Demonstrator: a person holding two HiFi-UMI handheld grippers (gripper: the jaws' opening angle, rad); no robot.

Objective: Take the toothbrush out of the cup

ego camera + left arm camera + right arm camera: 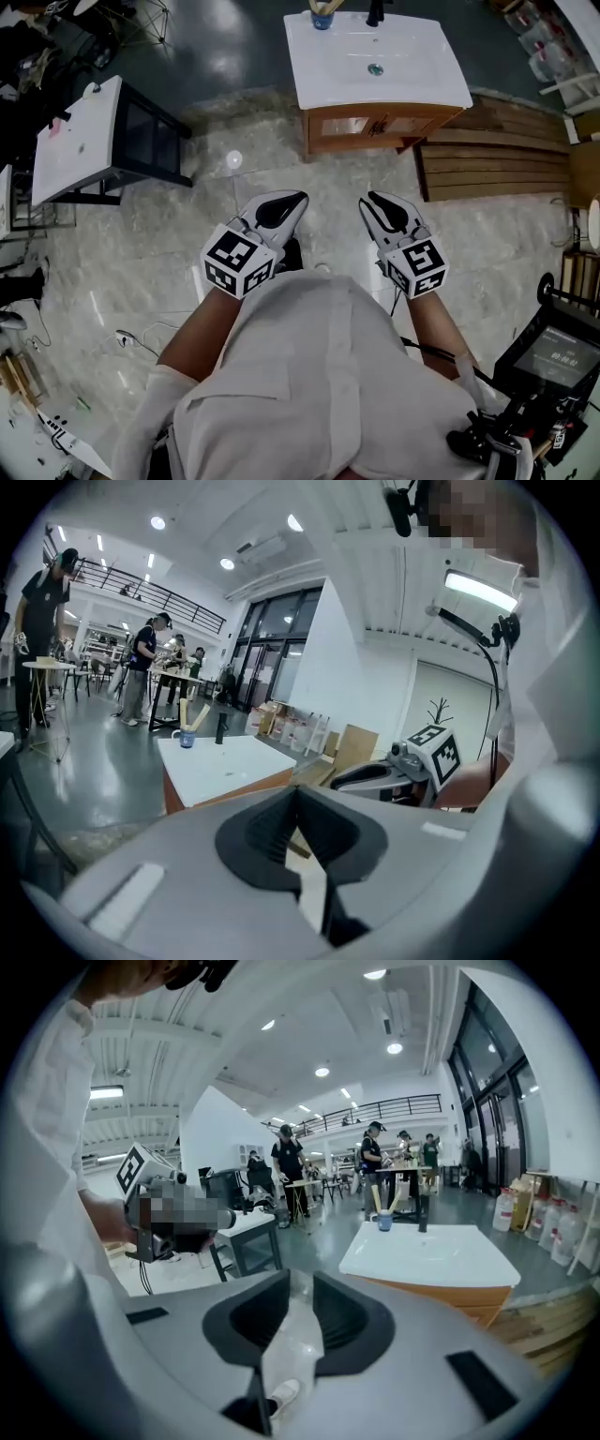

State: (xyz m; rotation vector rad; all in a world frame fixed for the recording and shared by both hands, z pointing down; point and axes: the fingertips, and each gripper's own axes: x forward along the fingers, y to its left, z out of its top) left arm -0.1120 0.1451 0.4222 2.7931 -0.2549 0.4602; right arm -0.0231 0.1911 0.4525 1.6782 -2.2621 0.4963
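In the head view, the left gripper (292, 202) and right gripper (373, 202) are held out side by side ahead of the person's chest. Both point at the white tabletop (422, 66), well apart from it. One blue cup (322, 18) stands at its far edge. In the left gripper view, that gripper's jaws are pressed together on nothing, and two toothbrush handles (185, 714) lean in the cup. In the right gripper view, the jaws stand slightly apart and empty, with floor showing through the gap and both handles in the cup ahead.
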